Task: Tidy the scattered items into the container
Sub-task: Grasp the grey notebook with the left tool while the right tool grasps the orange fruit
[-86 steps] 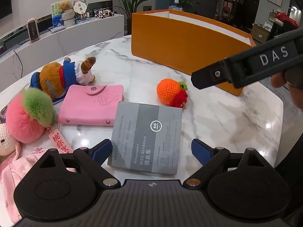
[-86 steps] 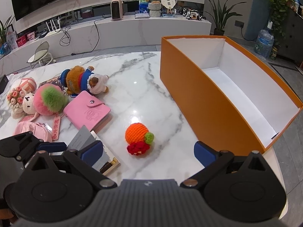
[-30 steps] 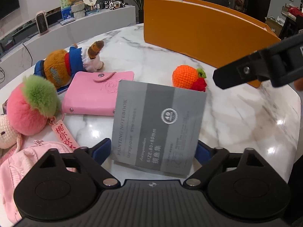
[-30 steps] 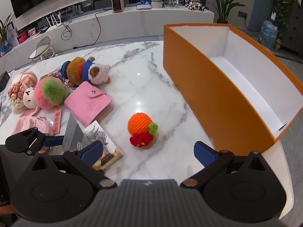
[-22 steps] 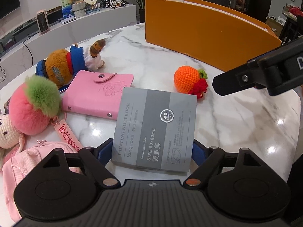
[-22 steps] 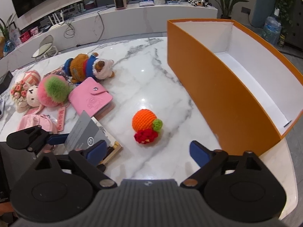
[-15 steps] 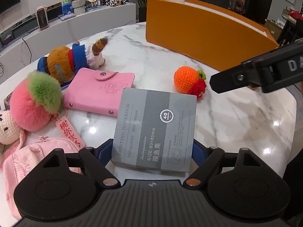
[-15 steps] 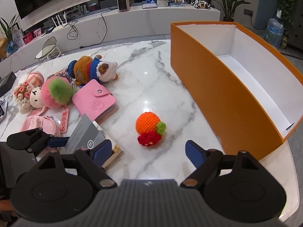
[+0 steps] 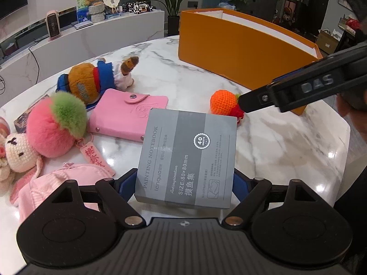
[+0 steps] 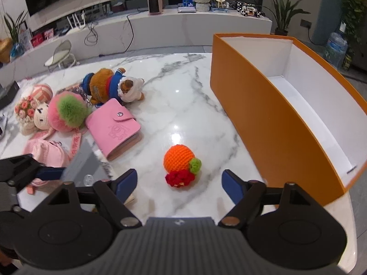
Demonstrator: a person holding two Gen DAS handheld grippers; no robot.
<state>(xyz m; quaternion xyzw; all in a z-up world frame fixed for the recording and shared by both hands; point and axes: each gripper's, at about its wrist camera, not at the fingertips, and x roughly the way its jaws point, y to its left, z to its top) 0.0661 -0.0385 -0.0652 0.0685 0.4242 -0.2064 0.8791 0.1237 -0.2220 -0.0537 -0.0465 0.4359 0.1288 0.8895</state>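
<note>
My left gripper point(image 9: 184, 183) is shut on a grey painting notebook point(image 9: 188, 158) and holds it above the marble table; the notebook also shows in the right wrist view point(image 10: 84, 165). My right gripper point(image 10: 180, 183) is open and empty, its fingers on either side of a crocheted orange point(image 10: 181, 165), just short of it. The orange also shows in the left wrist view point(image 9: 223, 102). The orange box point(image 10: 275, 123), open and empty, stands at the right; it shows in the left wrist view too point(image 9: 240, 45).
A pink card wallet point(image 10: 113, 128), a brown plush toy in blue point(image 10: 110, 88), a pink-green pompom point(image 10: 66, 112), a crocheted bunny point(image 10: 34, 116) and a pink pouch point(image 10: 45, 153) lie at the left. The table edge point(image 10: 351, 229) is close at the right.
My left gripper has closed on the grey notebook and lifted it off the table. My right gripper has narrowed a little and moved toward the crocheted orange.
</note>
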